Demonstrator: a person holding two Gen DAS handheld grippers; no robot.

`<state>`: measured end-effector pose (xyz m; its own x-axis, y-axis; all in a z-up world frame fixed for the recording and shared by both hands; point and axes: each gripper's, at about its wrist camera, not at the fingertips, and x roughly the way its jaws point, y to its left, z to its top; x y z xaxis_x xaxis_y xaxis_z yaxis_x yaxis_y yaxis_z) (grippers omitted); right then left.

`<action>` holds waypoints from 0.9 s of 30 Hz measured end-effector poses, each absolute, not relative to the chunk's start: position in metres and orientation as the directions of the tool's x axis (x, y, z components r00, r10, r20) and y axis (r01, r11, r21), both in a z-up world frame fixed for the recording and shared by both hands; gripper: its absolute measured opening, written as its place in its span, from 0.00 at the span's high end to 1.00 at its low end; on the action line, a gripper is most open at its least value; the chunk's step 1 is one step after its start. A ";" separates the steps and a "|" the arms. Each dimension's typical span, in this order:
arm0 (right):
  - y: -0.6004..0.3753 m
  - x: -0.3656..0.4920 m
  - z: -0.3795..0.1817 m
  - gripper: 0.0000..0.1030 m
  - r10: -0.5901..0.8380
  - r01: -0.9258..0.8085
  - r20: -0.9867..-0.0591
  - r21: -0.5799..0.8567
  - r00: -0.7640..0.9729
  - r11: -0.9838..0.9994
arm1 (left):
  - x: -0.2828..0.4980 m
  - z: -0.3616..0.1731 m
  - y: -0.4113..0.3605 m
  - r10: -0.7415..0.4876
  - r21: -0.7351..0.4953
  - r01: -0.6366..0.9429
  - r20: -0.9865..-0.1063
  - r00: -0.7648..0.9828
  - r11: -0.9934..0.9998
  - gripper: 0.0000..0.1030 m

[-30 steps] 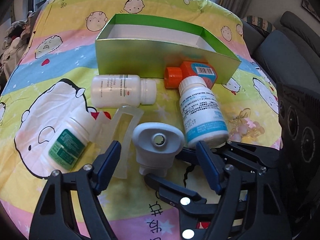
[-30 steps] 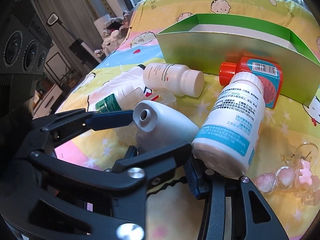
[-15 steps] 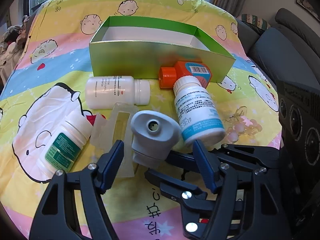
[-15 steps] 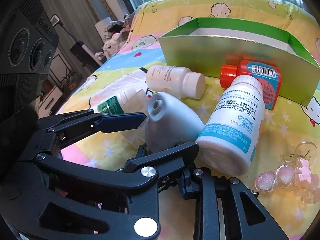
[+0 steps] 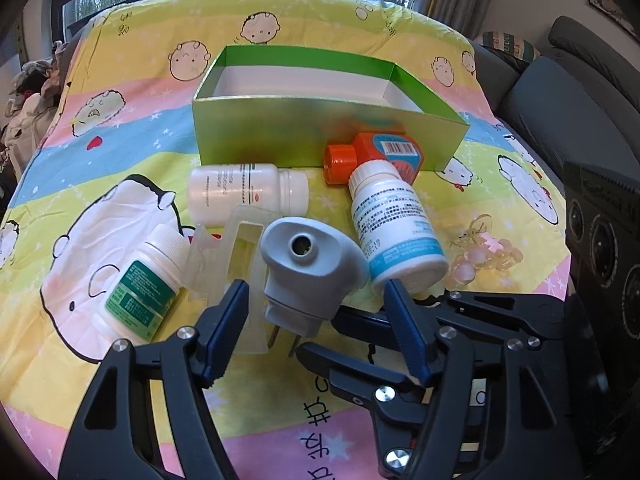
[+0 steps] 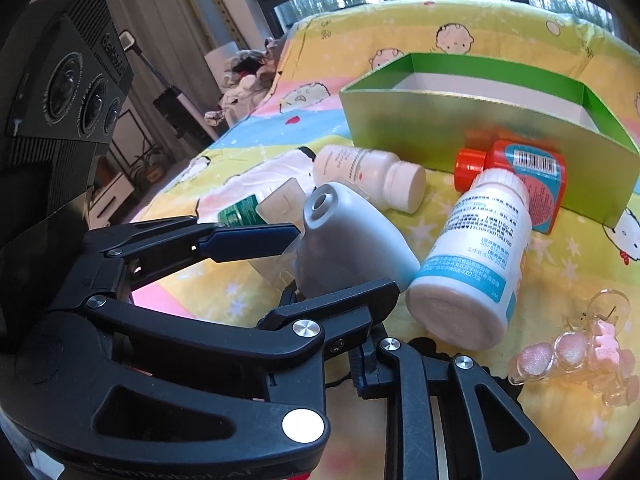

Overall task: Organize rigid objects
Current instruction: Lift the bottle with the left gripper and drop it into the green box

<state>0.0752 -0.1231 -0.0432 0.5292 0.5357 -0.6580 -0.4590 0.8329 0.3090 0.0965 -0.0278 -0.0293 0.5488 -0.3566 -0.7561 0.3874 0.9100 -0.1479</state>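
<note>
Between the two blue pads of the left gripper (image 5: 315, 286) stands the grey plug-in vaporiser (image 5: 308, 268), near the front of the cartoon-print cloth (image 5: 120, 152). Its round opening is tipped up toward the left wrist camera and its two metal prongs point down at the cloth. Its long axis runs from the prongs, nearest the fingers, up and away toward the green box (image 5: 280, 132). The pads therefore flank its narrow plug end rather than its wide head.

The left jaws have just been closing with the vaporiser between them, and they stand about half open. In the left wrist view a gap shows on both sides of the body. In the right wrist view one pad tip reaches its flank, but I cannot tell whether it touches. I judge that nothing is gripped yet.

The vaporiser leans on a clear plastic tray (image 5: 240, 248) on its left. On its right, the white bottle with the blue label (image 5: 396, 232) lies on its side just beside it, base toward the grippers.

The right gripper (image 6: 366, 364) is fully closed, with nothing visible between its pads. It sits low under the left gripper's right-hand finger, short of the bottle's base. The left hand is clearly the nearer one to the vaporiser.

The box, open and empty as far as can be seen, lies straight beyond the vaporiser. The other bottles lie between them, so the carry most likely goes up and over them.
</note>
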 end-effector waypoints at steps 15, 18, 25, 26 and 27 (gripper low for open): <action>-0.116 0.066 0.007 0.80 0.577 -0.520 -0.558 0.279 0.596 0.808 | 0.092 0.021 -0.022 -0.380 -0.123 0.415 -0.683 0.623 0.902 0.55; -0.115 0.077 0.021 0.80 0.561 -0.515 -0.540 0.253 0.627 0.819 | 0.102 0.037 -0.033 -0.354 -0.069 0.415 -0.657 0.665 0.907 0.57; -0.136 0.107 0.046 0.80 0.545 -0.502 -0.505 0.232 0.670 0.833 | 0.137 0.057 -0.046 -0.358 -0.064 0.420 -0.650 0.671 0.905 0.47; -0.138 0.108 0.046 0.80 0.536 -0.494 -0.509 0.230 0.674 0.838 | 0.141 0.057 -0.043 -0.359 -0.084 0.408 -0.653 0.666 0.909 0.35; -0.143 0.109 0.046 0.80 0.523 -0.482 -0.517 0.226 0.677 0.847 | 0.142 0.055 -0.039 -0.359 -0.096 0.398 -0.656 0.664 0.912 0.24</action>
